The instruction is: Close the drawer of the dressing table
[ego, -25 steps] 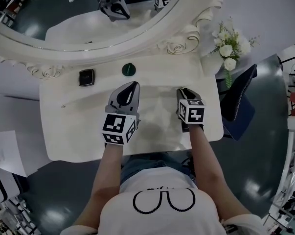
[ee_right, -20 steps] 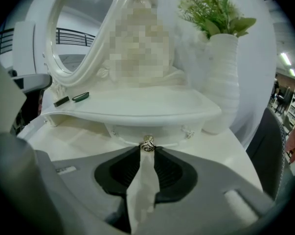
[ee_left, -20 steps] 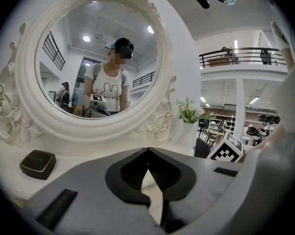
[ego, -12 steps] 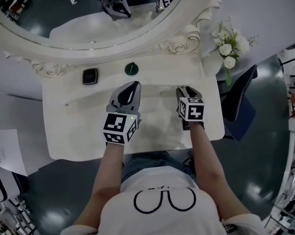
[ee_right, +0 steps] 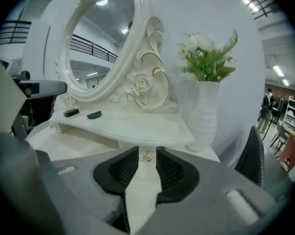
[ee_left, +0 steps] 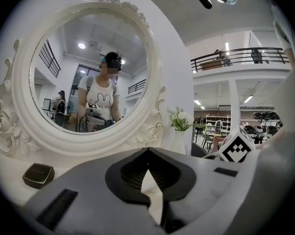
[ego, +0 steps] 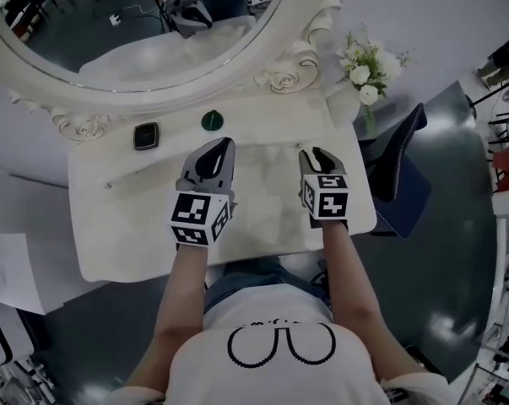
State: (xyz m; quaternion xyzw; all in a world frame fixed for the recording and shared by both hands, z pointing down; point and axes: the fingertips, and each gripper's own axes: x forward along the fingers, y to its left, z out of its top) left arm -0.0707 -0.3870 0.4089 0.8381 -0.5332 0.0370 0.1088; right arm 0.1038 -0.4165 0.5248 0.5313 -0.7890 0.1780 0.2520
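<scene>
Drawer front (ee_right: 143, 152) sits under the raised shelf (ee_right: 137, 126) of the dressing table (ego: 119, 226). Its small knob (ee_right: 148, 156) shows in the gap of my right tongs (ee_right: 147, 148). Those jaws are partly apart, pads off the knob, gripping nothing. Left tongs (ee_left: 147, 149) are pinched tip to tip and empty, above the tabletop beside the right. Black box (ego: 146, 135) and green disc (ego: 212, 121) on the shelf, below the mirror (ego: 111, 24).

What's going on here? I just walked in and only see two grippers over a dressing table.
A person holds a grey two-jaw gripper in each hand above the white dressing table. The right gripper points at the small shiny drawer knob, jaws apart, not touching it. The left gripper is shut and empty. The drawer front sits back under the shelf edge, so it looks closed or nearly so.
</scene>
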